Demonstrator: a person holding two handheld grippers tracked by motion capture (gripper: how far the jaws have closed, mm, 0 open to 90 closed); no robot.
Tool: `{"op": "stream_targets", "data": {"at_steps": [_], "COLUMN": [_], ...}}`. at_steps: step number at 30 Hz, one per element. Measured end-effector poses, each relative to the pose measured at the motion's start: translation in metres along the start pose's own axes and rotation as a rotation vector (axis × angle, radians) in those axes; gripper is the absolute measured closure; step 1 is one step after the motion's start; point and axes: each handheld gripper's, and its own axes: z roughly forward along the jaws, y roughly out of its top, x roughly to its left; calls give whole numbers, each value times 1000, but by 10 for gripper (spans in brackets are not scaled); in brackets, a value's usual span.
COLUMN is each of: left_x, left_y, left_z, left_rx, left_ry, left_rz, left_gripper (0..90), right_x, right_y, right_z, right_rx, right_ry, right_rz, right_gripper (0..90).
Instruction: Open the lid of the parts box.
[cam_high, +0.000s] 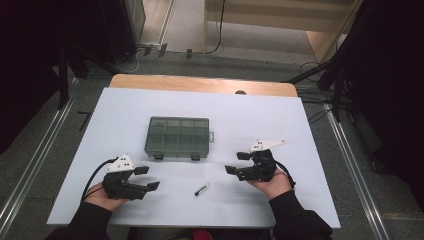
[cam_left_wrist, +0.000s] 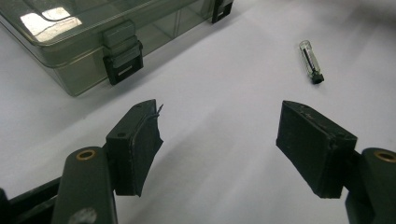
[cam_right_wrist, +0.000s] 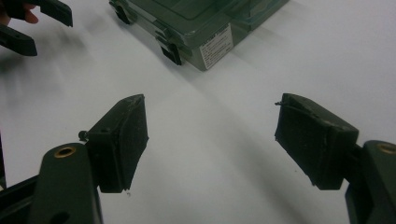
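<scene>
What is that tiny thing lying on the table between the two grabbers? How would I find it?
Start at the white table and find the see-through compartment box in its middle. Come toward the person's edge, between the left gripper and right gripper. There lies a small clear tube with a dark cap, alone.

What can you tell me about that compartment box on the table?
The compartment box is a flat, smoky translucent plastic case, divided inside into a grid of compartments. Its lid is shut, with two dark latches on the near edge and a white label on one end wall. It lies flat mid-table, beyond both open tongs, touching nothing else.
</scene>
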Motion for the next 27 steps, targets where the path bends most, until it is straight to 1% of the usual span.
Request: {"op": "stream_targets", "data": {"at_steps": [10, 13, 18, 27], "left_x": [0, 0, 0, 0], "left_y": [0, 0, 0, 0], "left_z": [-1, -2, -1, -2], "left_rx": [-6, -14, -10, -11], "left_ry": [4, 5, 4, 3], "left_rz": [0, -4, -4, -4], "left_gripper": [295, 295, 295, 295], "right_x": [1, 1, 1, 4], "right_y": [8, 11, 14, 21], "right_z": [8, 11, 16, 24], "right_rx": [3, 7, 15, 22], "right_ry": [-4, -19, -14, -7], "right_rz": [-9, -7, -5, -19], "right_gripper": [271, 280, 289, 312]}}
